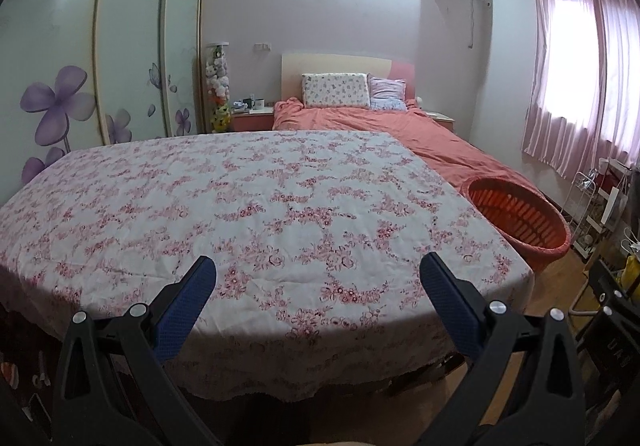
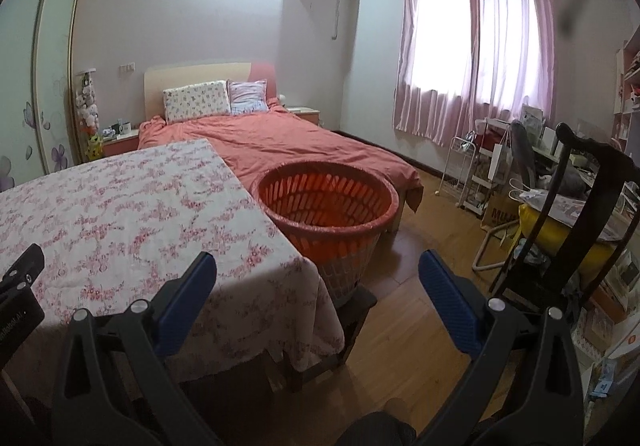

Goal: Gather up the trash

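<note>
An orange slatted basket [image 2: 328,202] stands on a dark stool at the right end of the table; it also shows in the left wrist view [image 1: 520,214]. It looks empty inside. The table wears a white cloth with pink flowers [image 1: 248,206], also seen in the right wrist view [image 2: 120,206]. I see no trash on the cloth. My left gripper [image 1: 318,278] is open and empty above the table's near edge. My right gripper [image 2: 318,278] is open and empty, over the table's right corner and the floor, short of the basket.
A bed with a salmon cover [image 2: 288,142] lies behind the table and basket. A dark wooden chair [image 2: 580,214] with a yellow bag stands at the right, with cluttered racks and boxes behind it. Wood floor [image 2: 400,346] lies between chair and table. A wardrobe [image 1: 132,46] lines the left wall.
</note>
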